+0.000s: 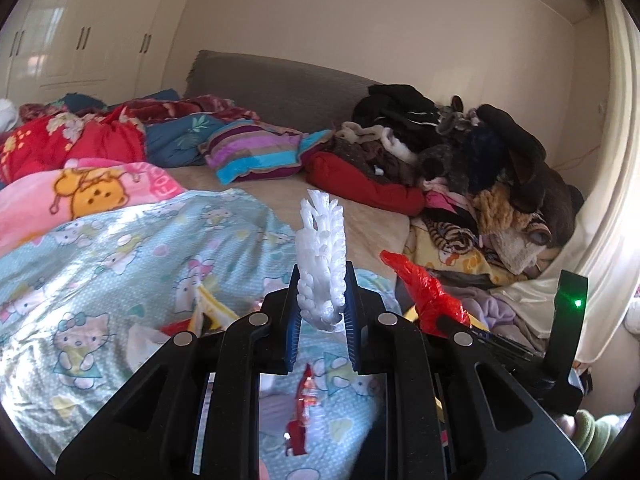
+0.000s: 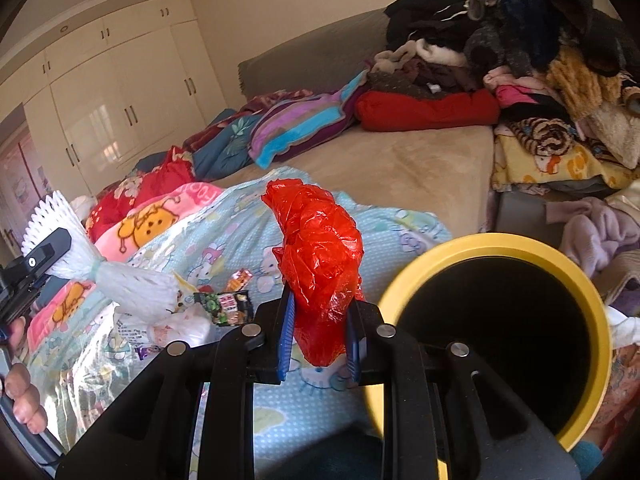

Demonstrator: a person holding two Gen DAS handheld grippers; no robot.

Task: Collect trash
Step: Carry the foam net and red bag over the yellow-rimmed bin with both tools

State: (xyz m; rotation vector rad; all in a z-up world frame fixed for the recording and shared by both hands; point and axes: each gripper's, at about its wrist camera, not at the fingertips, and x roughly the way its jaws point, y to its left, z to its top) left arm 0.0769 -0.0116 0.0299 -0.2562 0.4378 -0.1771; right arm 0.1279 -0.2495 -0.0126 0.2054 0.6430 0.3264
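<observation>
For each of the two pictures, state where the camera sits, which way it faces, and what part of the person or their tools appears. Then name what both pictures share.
Left wrist: on the left gripper, facing across the bed toward the headboard; its jaws clamp white foam netting.
Right wrist: on the right gripper, facing the bed and wardrobe; it clamps a red plastic bag beside a yellow bin; fingers show.
Shared: netting, bag, cartoon blanket.

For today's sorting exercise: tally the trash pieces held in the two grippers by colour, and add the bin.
White foam net sleeve, held in the left gripper: 1
Red plastic bag, held in the right gripper: 1
Yellow-rimmed bin: 1
Total: 3
</observation>
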